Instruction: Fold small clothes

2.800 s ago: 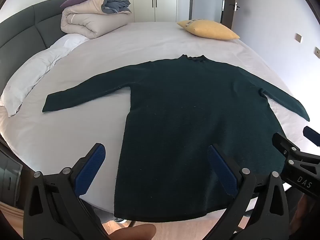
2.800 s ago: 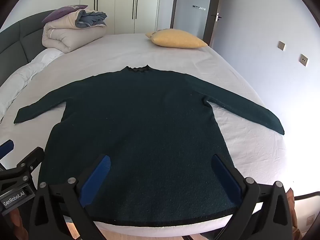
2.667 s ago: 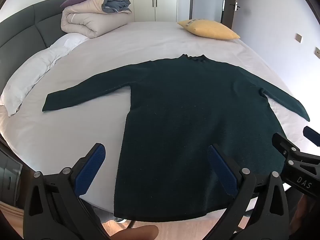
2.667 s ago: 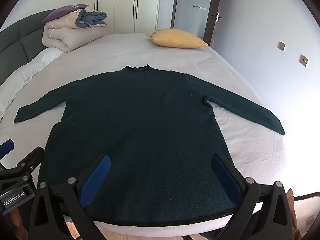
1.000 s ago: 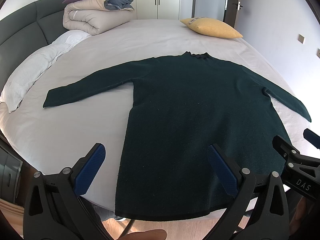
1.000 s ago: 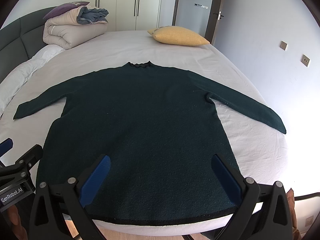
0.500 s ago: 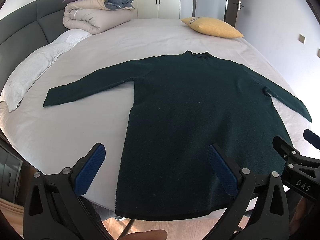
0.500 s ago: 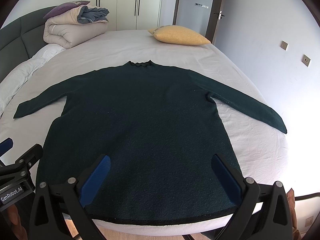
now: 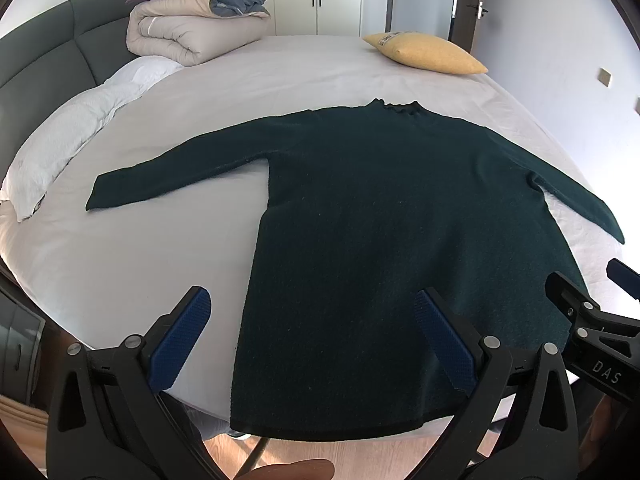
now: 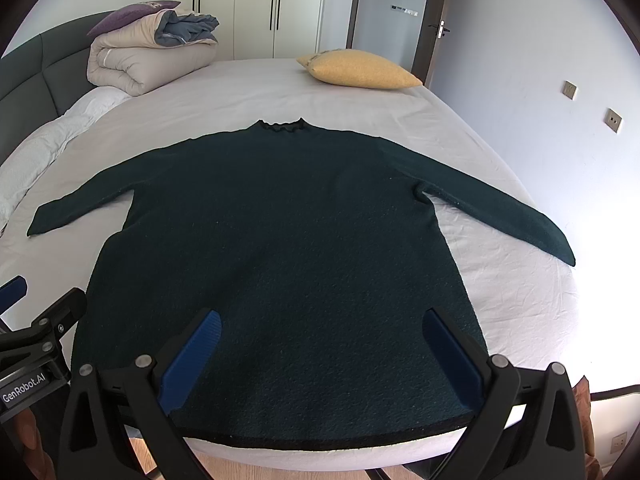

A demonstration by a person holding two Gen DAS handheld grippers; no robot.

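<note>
A dark green long-sleeved sweater lies flat on the white bed, collar away from me, both sleeves spread out, hem at the near bed edge. My left gripper hovers open above the hem's left corner, holding nothing. Over the middle of the hem my right gripper hangs open and empty. Each view catches the other gripper at its side: the right one and the left one.
The bed sheet has bare room left of the sweater. A folded duvet and white pillows lie at the far left by the grey headboard. A yellow cushion sits at the far right. Wood floor shows below the bed edge.
Both views have shifted slightly toward the bed. The sweater has not moved, and both grippers stay open.
</note>
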